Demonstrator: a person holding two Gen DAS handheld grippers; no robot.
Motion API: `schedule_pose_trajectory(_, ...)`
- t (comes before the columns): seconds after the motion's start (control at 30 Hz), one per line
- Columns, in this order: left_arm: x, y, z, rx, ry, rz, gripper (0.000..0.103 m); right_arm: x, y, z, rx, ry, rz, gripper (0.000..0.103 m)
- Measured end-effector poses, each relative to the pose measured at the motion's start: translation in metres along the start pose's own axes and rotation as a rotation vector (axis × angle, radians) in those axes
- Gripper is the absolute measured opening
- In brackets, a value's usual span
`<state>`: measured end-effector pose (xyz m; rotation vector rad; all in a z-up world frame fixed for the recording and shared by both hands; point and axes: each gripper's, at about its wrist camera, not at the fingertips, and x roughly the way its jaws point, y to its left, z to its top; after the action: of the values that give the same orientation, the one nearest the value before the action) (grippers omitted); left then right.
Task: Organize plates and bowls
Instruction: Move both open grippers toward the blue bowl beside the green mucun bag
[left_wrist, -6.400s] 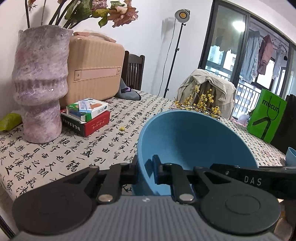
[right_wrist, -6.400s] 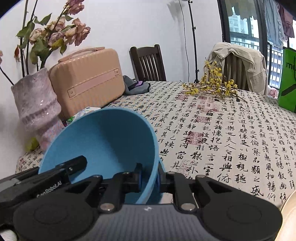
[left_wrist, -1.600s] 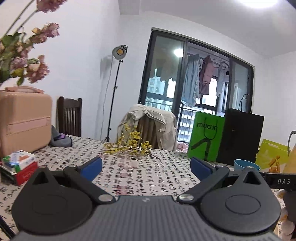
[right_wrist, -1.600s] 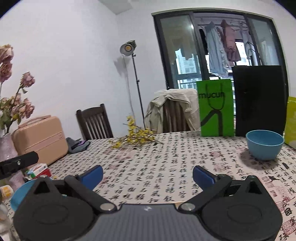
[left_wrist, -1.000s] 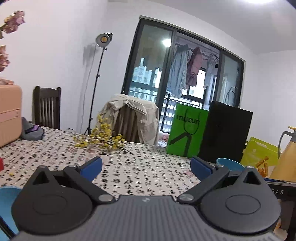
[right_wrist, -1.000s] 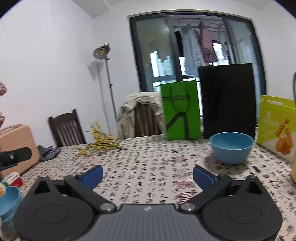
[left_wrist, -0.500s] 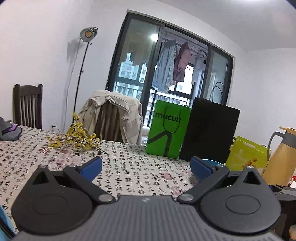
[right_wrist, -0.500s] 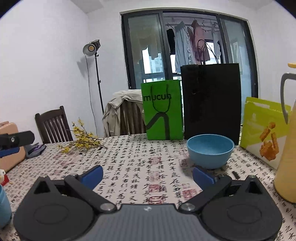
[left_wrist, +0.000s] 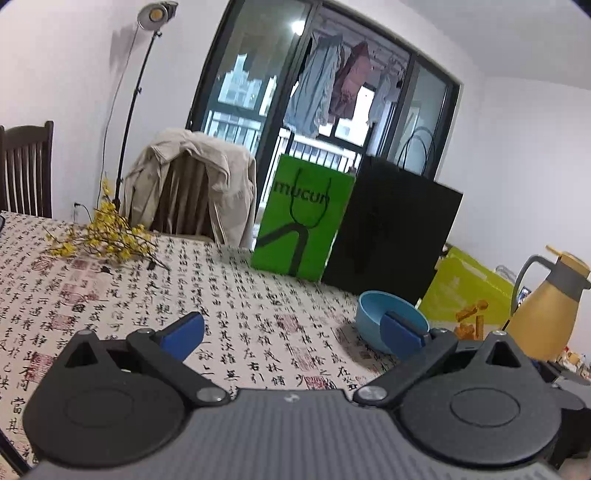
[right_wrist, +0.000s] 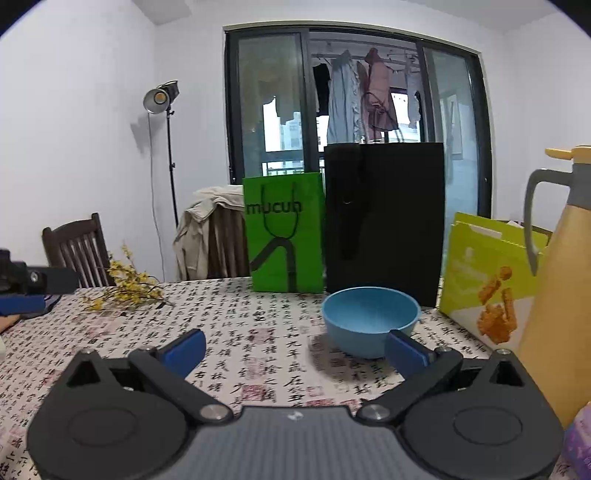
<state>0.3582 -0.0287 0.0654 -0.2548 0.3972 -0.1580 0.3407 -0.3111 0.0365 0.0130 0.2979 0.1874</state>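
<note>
Desk (right_wrist: 258, 354) with the calligraphy-print cloth is the work surface, mostly bare in the middle. At its far edge, biggest first: black bag (right_wrist: 384, 221) and green bag (right_wrist: 284, 232) stand upright side by side, with a yellow-green carton (right_wrist: 487, 266) to their right and a yellow thermos jug (right_wrist: 557, 295) close on the right gripper's side; they read as clutter, not part of the job. Blue bowl (right_wrist: 369, 317) sits upright on the desk just in front of the black bag, apart from everything else, open side up, so the rim is free to pinch from the near side. Right gripper (right_wrist: 295, 349) points almost straight at it, fingers (right_wrist: 184, 349) spread wide and empty; bowl is ahead and a little right of centre, partly behind the right finger tip. Left gripper (left_wrist: 293, 328) is also spread wide and empty, aimed across the desk with the same bowl (left_wrist: 384, 317) off its right finger. Judging by alignment, the right one is lined up for the pick; the wide spread suits straddling the bowl wall. Can't tell from these views whether any plates are on the desk. Yellow flower sprig (left_wrist: 103, 236) lies far left, well clear of the approach.
</note>
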Motion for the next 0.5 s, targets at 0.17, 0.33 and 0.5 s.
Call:
schedule_pose_trajectory(0.17,0.022,-0.011,0.004,-0.002,0.054,0.004,0.103,0.0,-0.015,0.009,0.002,0.002,-0.016,0.103)
schedule_pose_trajectory(0.33,0.048,-0.029,0.008,0.001,0.107,0.01,0.103,0.004,-0.028,0.017,0.005,-0.008,-0.071,0.103)
schedule_pose_trajectory(0.5,0.068,-0.046,0.015,0.005,0.127,0.029,0.103,0.015,-0.046,0.024,0.017,0.009,-0.098,0.103)
